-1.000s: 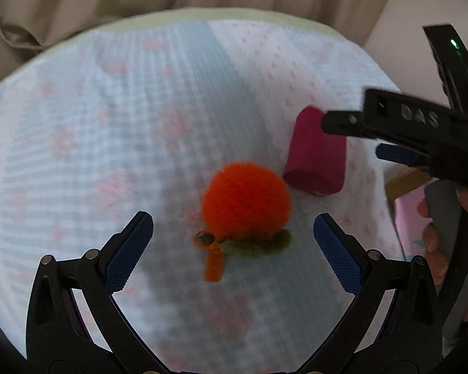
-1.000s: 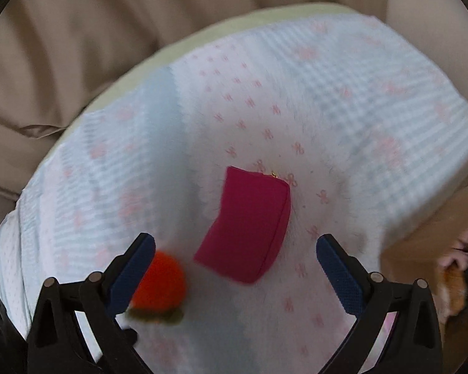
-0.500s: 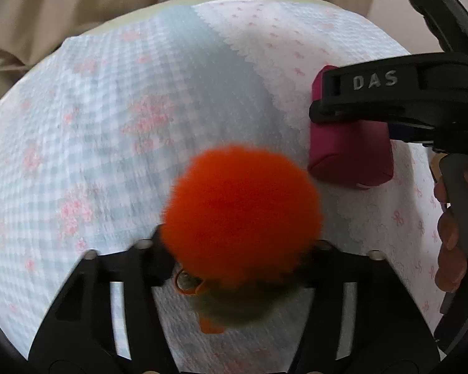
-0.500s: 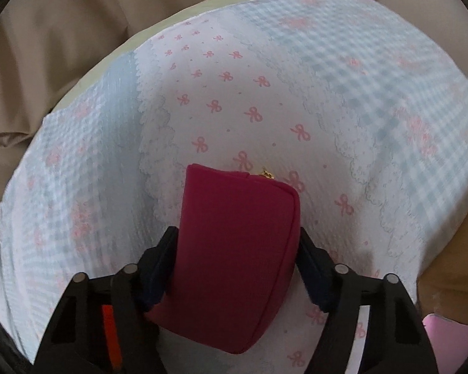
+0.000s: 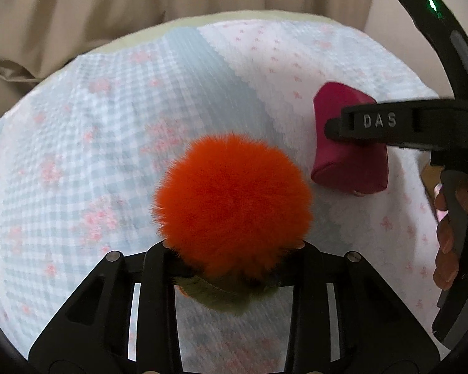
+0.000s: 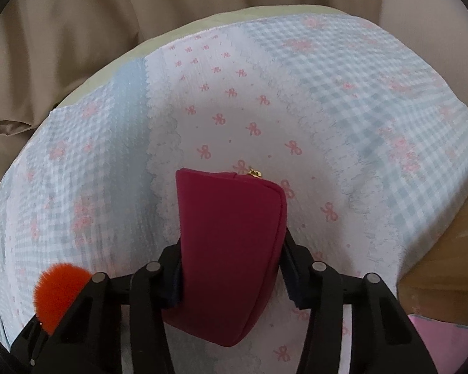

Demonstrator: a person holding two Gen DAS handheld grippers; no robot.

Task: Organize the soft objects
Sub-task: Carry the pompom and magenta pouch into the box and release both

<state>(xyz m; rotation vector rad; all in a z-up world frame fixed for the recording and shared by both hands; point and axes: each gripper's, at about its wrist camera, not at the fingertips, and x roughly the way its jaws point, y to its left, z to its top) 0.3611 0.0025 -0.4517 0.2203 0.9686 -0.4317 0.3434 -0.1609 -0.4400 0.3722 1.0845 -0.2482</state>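
My left gripper [image 5: 234, 265] is shut on a fluffy orange pom-pom [image 5: 232, 205] with a green leafy base, held above the patterned bed cover [image 5: 78, 155]. The pom-pom hides the fingertips. My right gripper [image 6: 231, 277] is shut on a magenta zip pouch [image 6: 231, 249], which stands on end between the jaws with its gold zip pull at the far end. The pouch [image 5: 346, 162] and the right gripper [image 5: 390, 124] show at the right of the left wrist view. The pom-pom [image 6: 59, 296] shows at the lower left of the right wrist view.
The bed cover [image 6: 358, 124] is blue gingham with a white band of pink bows. Beige bedding [image 5: 140, 6] lies beyond it. A cardboard box [image 6: 446, 265] and something pink [image 6: 446, 336] sit off the bed's right edge.
A second ago both grippers were open over the objects. Both have closed, the left on the pom-pom and the right on the pouch, and both objects have risen slightly.
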